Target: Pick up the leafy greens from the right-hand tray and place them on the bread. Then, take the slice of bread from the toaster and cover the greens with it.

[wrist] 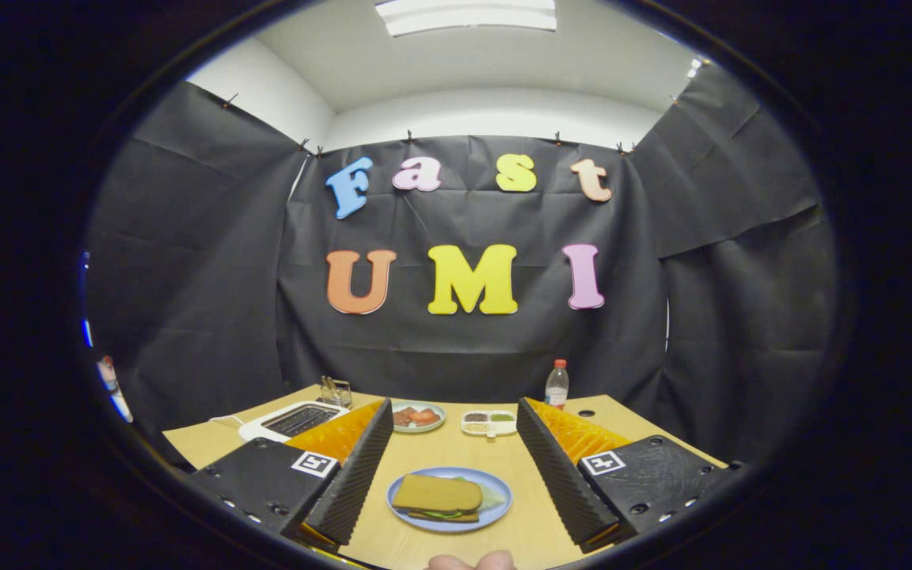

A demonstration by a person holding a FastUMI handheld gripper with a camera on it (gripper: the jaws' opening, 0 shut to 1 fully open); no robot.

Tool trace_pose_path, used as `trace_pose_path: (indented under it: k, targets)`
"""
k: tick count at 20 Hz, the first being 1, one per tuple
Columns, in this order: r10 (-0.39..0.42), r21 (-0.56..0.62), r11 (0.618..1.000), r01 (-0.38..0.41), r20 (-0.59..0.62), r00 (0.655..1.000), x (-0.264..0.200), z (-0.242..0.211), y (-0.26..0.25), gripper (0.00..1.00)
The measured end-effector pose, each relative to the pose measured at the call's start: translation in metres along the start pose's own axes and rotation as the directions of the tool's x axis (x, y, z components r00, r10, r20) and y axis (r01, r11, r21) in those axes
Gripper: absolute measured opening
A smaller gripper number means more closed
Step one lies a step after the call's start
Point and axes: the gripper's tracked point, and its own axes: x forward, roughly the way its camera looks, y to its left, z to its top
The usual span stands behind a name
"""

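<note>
Jaws apart, empty; sandwich (437,499) on plate (501,504) between.

**Camera setup: one fisheye riding on the gripper**

The cam sits just behind the gripper (452,463), looking forward along its two wide-spread fingers and slightly down over the wooden table (456,451). It's low and near the table's front edge, facing the far edge and the booth's black cloth wall (464,348), ceiling included.
</note>
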Motion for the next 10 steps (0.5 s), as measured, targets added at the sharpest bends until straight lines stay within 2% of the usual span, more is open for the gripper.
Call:
trace_pose_path:
  k: [10]
  targets:
    - [-0.024,0.022,0.999,0.024,-0.002,1.000,0.0020,-0.0018,-0.0098,0.95]
